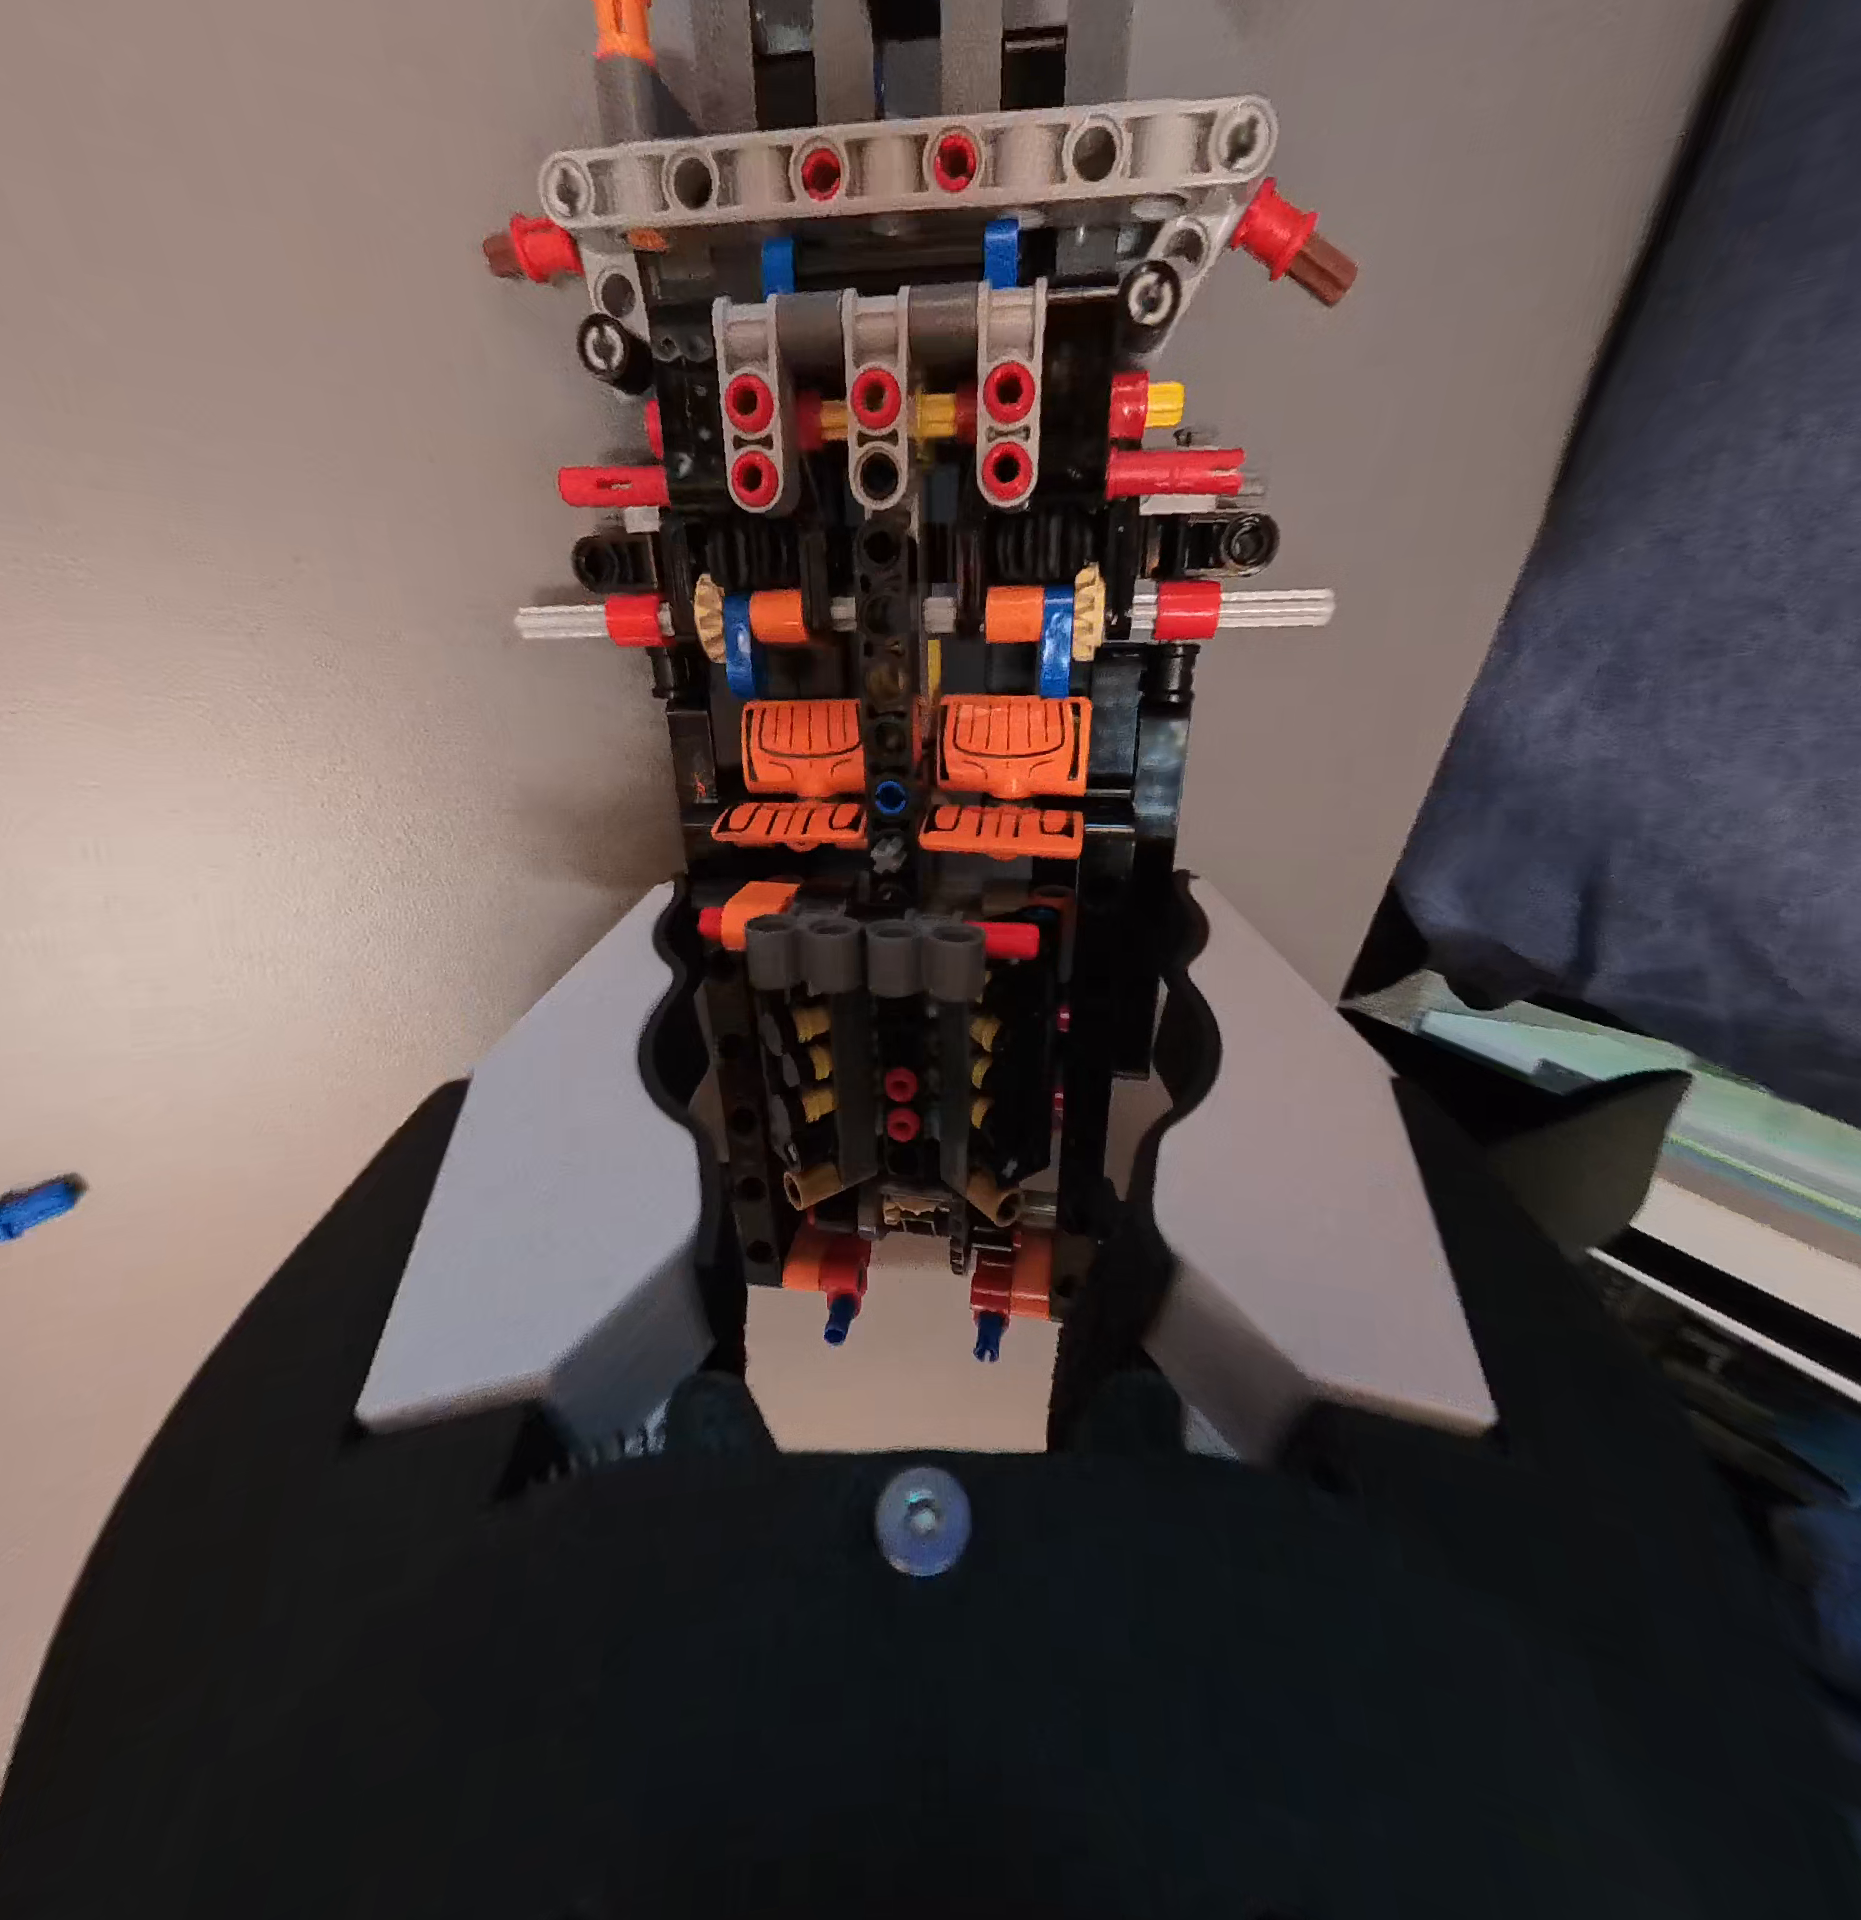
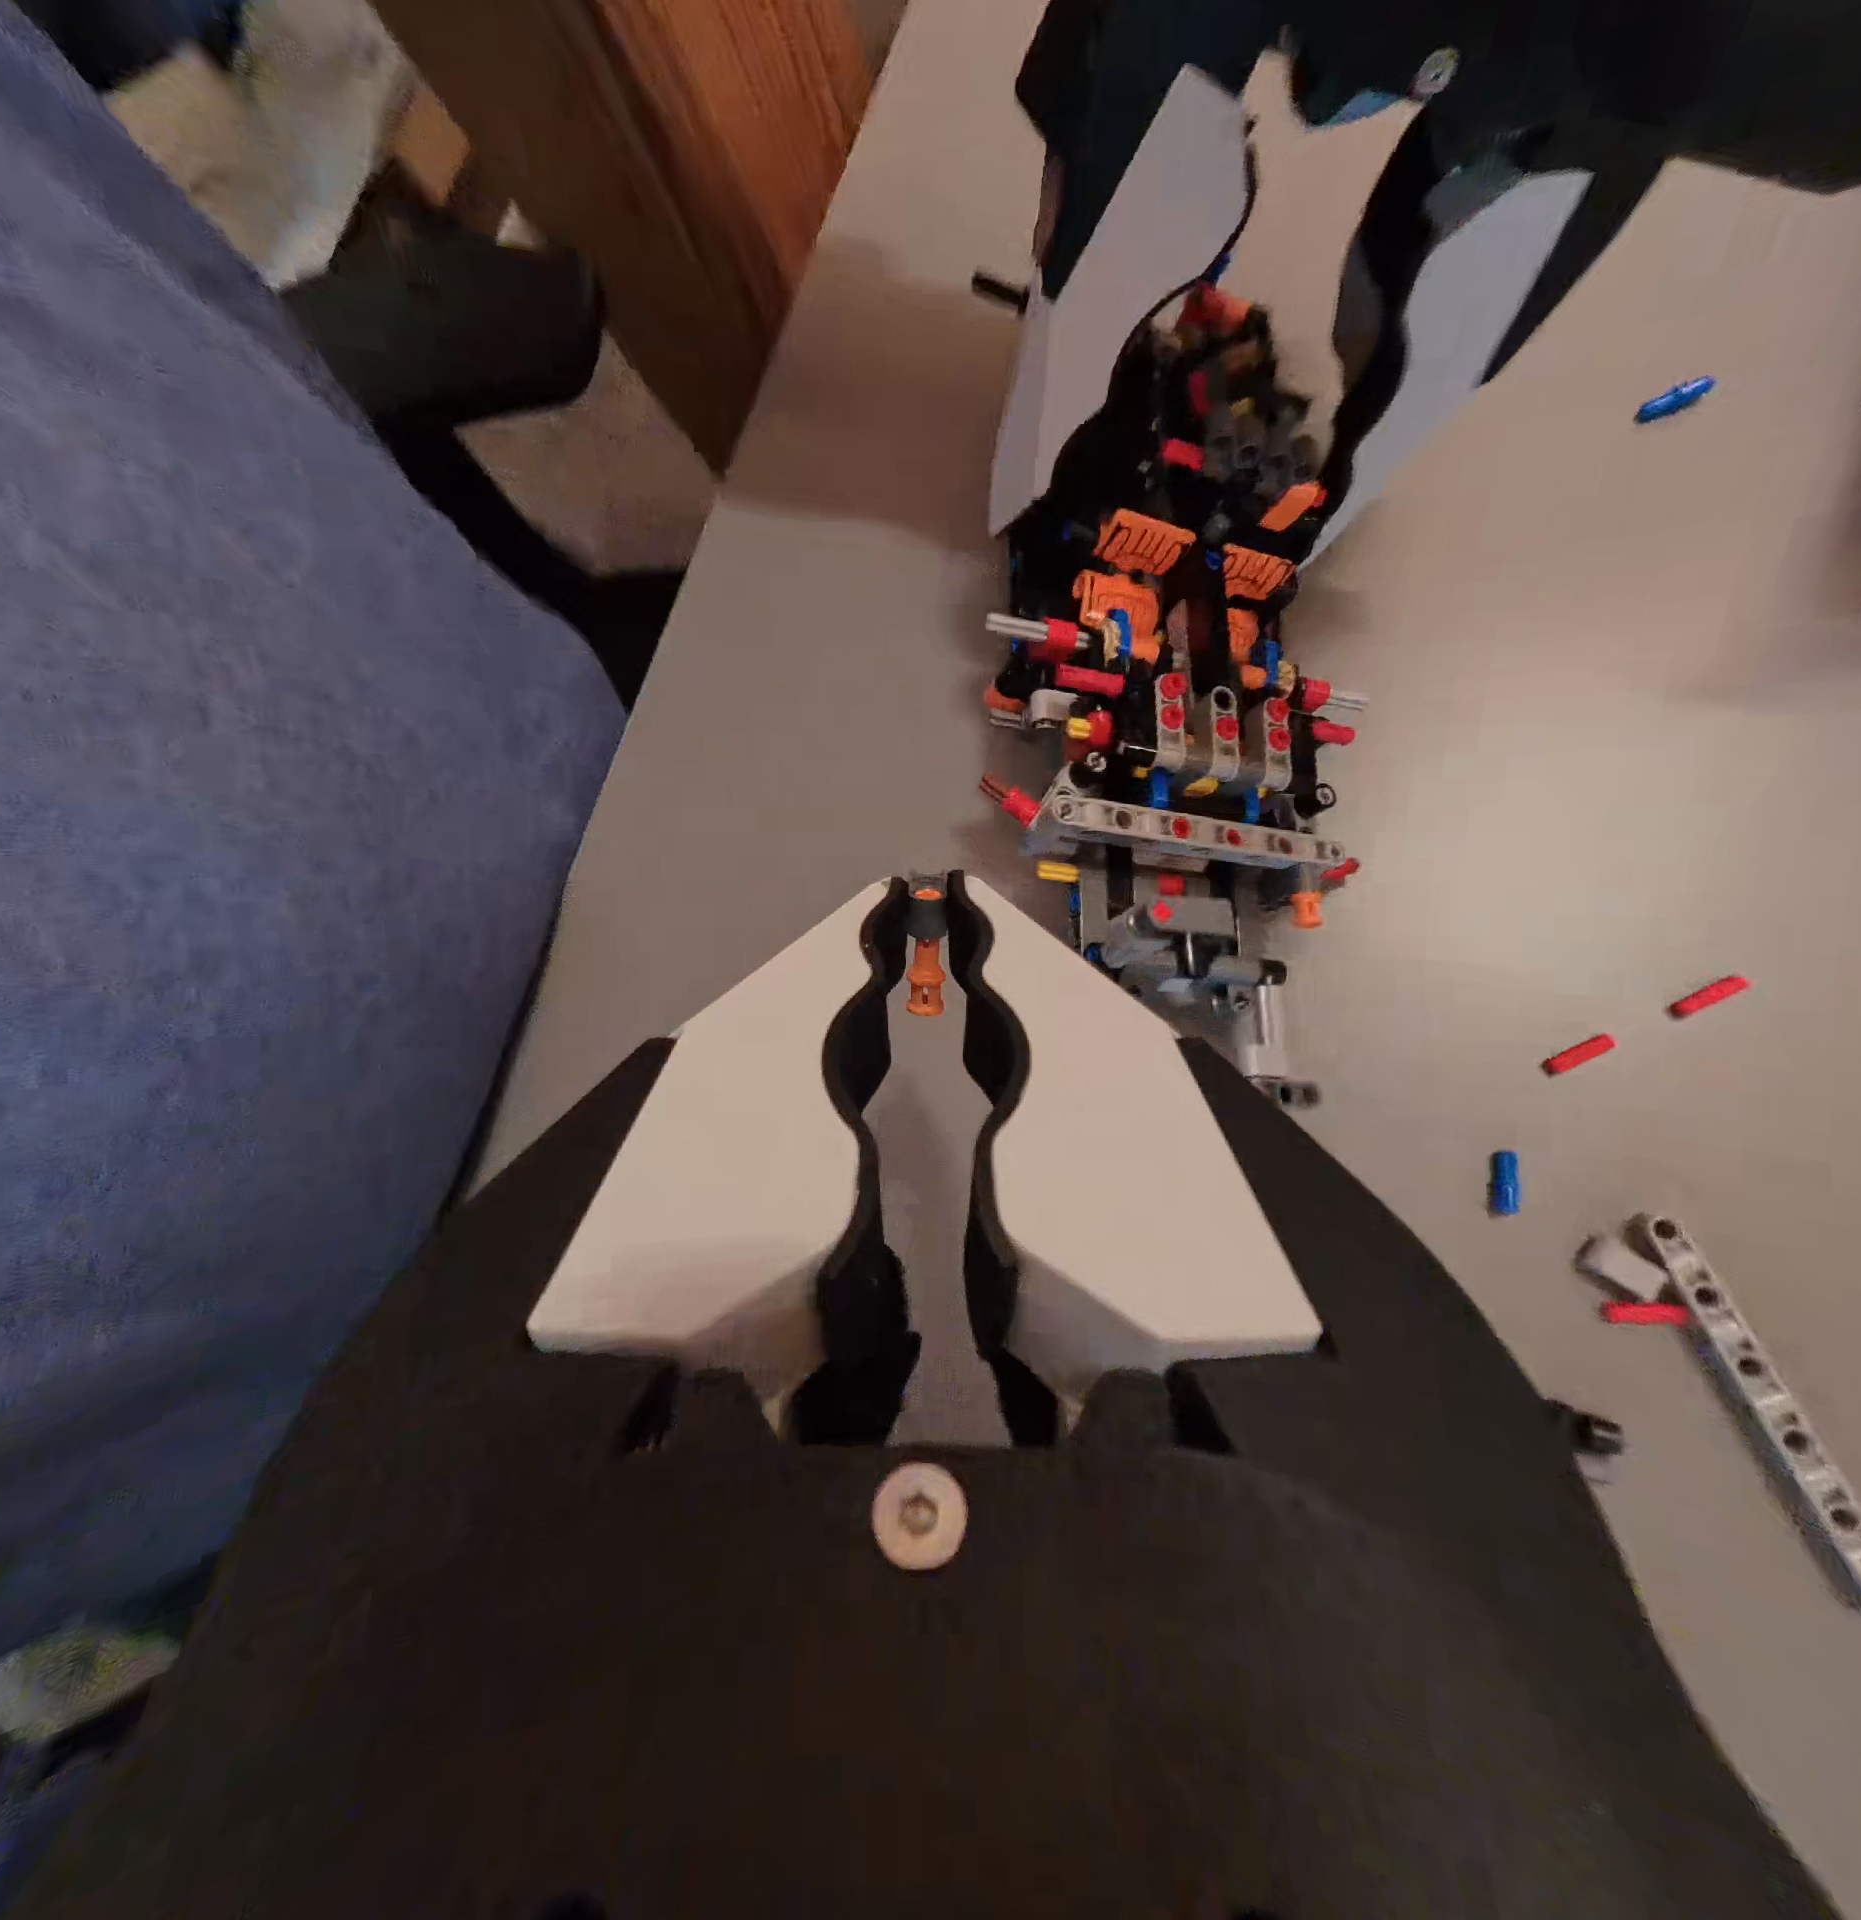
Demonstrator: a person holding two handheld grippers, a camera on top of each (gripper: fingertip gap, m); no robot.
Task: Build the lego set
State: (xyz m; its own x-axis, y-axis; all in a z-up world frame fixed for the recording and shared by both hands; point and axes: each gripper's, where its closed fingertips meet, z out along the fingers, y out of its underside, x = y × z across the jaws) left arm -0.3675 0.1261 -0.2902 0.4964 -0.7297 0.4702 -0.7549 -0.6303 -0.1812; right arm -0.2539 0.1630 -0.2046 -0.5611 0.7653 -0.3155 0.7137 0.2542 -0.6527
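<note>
A long black Lego Technic chassis [image 1: 905, 644] with orange seats, red pins and a grey beam across its far end lies on the white table. My left gripper [image 1: 931, 904] is shut on its near end, its jaws clamping both sides. The chassis also shows in the right wrist view [image 2: 1175, 686], with the left gripper [image 2: 1196, 343] holding its far end. My right gripper [image 2: 926, 888] is shut on a small orange pin with a dark collar [image 2: 924, 951], held at the fingertips just left of the chassis's grey front end.
Loose parts lie on the white table [image 2: 1528, 727] to the right: two red pins [image 2: 1578, 1052], blue pins [image 2: 1504, 1181] [image 2: 1674, 398] and a grey holed beam [image 2: 1767, 1413]. A blue pin [image 1: 27, 1210] lies at far left. Blue fabric [image 2: 230, 831] borders the table's edge. Left tips to right tips: about 15 centimetres.
</note>
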